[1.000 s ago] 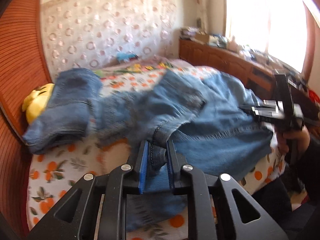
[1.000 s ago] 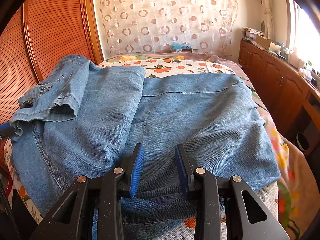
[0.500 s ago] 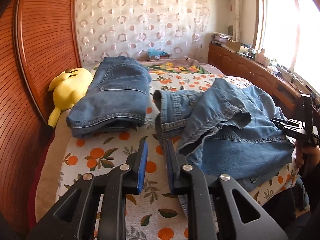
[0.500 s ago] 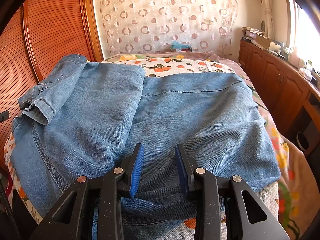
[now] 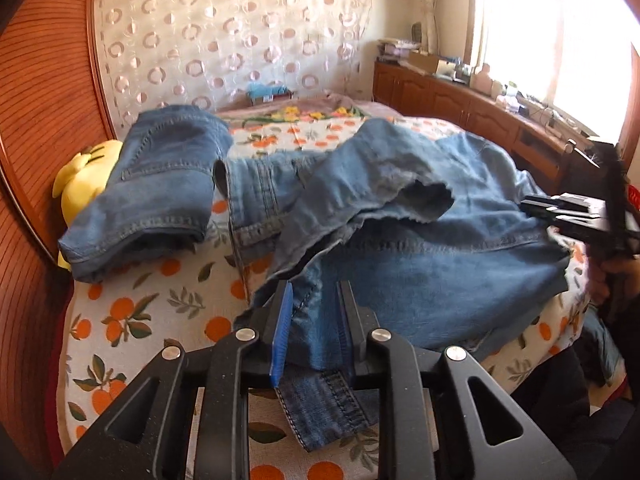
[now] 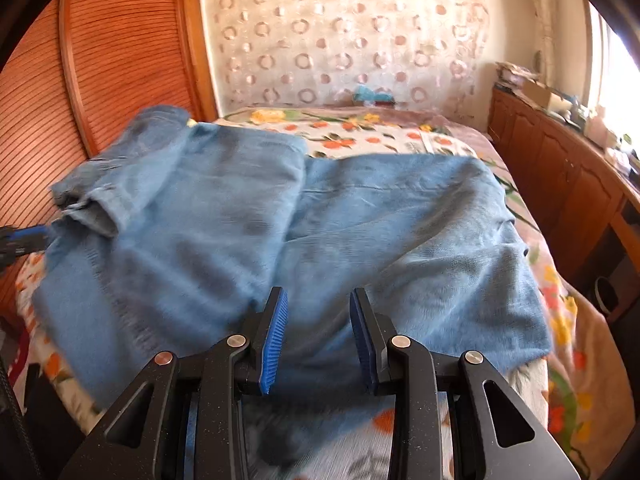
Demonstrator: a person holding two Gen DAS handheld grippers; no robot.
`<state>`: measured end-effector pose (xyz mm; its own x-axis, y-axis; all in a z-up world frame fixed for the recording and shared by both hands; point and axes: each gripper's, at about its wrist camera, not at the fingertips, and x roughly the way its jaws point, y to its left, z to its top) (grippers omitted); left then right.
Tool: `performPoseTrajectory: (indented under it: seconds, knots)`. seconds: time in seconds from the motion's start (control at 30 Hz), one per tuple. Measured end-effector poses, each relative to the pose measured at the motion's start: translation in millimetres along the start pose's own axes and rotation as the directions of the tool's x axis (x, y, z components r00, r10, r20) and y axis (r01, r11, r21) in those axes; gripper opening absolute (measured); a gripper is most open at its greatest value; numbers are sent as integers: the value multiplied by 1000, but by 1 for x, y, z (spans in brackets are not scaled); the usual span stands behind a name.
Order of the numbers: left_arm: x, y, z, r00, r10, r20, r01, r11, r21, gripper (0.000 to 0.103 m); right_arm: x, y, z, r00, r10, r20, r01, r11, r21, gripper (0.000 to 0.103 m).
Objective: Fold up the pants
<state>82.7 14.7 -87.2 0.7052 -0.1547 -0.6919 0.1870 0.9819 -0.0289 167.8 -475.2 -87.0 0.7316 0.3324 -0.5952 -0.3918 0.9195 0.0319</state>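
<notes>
Pants (image 5: 420,264) across floral bedspread (image 5: 132,320)

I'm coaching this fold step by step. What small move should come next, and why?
Probably close the left tongs on the denim edge lying between their pads, then lift. The jeans are still rumpled, one leg flopped over the other, while the right tongs straddle the near edge on the bed. The other folded jeans show the goal.
</notes>
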Motion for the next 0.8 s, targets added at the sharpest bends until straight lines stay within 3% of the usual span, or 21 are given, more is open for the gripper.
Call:
performPoseTrajectory:
  seconds: [0.3, 0.4, 0.57, 0.8]
  knots:
    - [23, 7, 4, 999, 10, -42, -11, 1000, -15, 25, -13, 43, -4, 990, 137, -38, -140, 985, -99, 41]
    - [22, 8, 6, 999, -29, -26, 28, 999, -28, 25, -6, 48, -5, 991, 120, -62, -127, 985, -119, 41]
    - [20, 8, 6, 999, -52, -9, 52, 998, -19, 12, -2, 45, -2, 986, 137, -95, -148, 982, -119, 41]
    - [-9, 8, 9, 994, -69, 79, 72, 997, -26, 10, -2, 53, 1, 984, 126, -127, -145, 978, -149, 41]
